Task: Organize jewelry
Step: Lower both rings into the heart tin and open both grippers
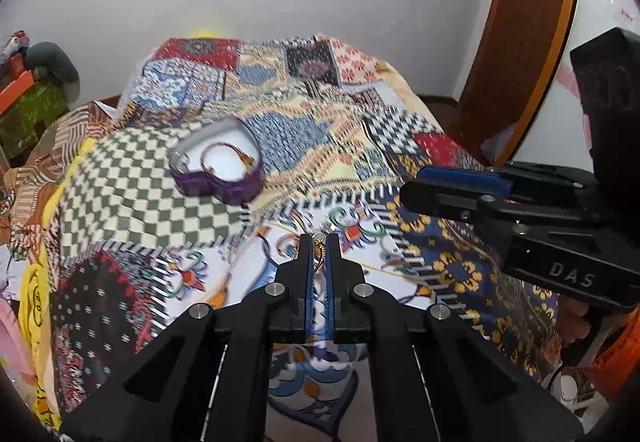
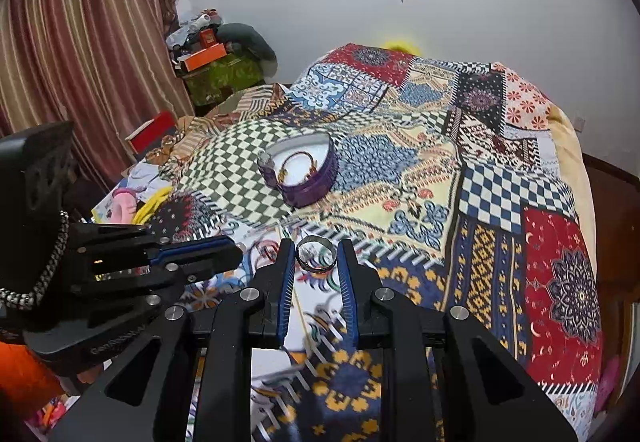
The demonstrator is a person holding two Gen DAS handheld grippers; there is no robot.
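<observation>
Left hand-held gripper (image 1: 319, 242) pinches a small gold jewelry piece (image 1: 319, 245) above the patchwork bedspread (image 1: 360, 146). Right hand-held gripper (image 2: 317, 254) clamps a silver ring (image 2: 316, 254). Beyond sits a purple jewelry box (image 2: 316, 178) holding a bangle (image 2: 298, 164).

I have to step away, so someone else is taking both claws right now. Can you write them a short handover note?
Left claw: shut on a small gold piece, above the patchwork bedspread.
Right claw: shut on a silver ring.
Purple heart-shaped box: open on the bedspread, ahead of both claws, with a bangle already inside.
Left: put both held pieces into the box.
</observation>
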